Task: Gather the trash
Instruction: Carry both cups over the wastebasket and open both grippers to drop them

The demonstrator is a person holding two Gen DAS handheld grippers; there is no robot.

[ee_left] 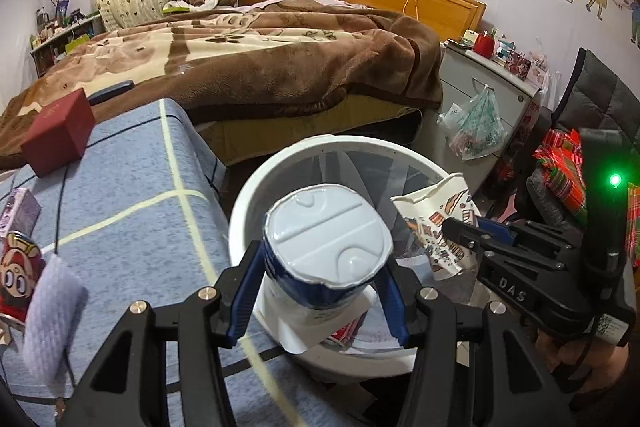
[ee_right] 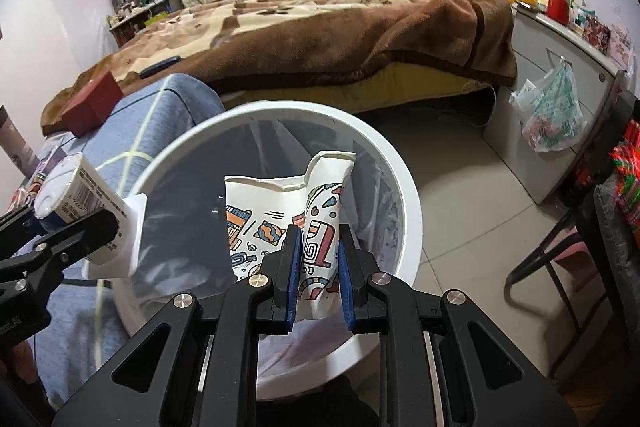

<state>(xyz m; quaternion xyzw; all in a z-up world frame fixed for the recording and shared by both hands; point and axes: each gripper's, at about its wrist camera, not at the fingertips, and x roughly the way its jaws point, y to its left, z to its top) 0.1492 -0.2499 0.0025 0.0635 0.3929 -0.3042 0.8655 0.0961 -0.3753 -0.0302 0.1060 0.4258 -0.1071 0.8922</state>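
My left gripper [ee_left: 320,291] is shut on a blue-and-white yogurt cup [ee_left: 326,243] with a dented foil lid, held over the near left rim of the white trash bin [ee_left: 256,187]. The cup also shows in the right wrist view [ee_right: 76,195], with a white label hanging from it. My right gripper [ee_right: 316,271] is shut on a crushed white paper cup [ee_right: 280,211] printed with colourful drawings, held above the bin's [ee_right: 404,195] opening. That paper cup shows in the left wrist view [ee_left: 436,223] too. The bin has a clear liner with some red wrapper inside.
A blue cloth surface [ee_left: 132,203] at left carries a dark red box [ee_left: 60,135], a cartoon-printed can [ee_left: 18,275] and a small carton. A bed with a brown blanket [ee_left: 260,59] lies behind. A grey cabinet [ee_right: 560,75] with a hanging plastic bag and a chair [ee_right: 592,227] stand at right.
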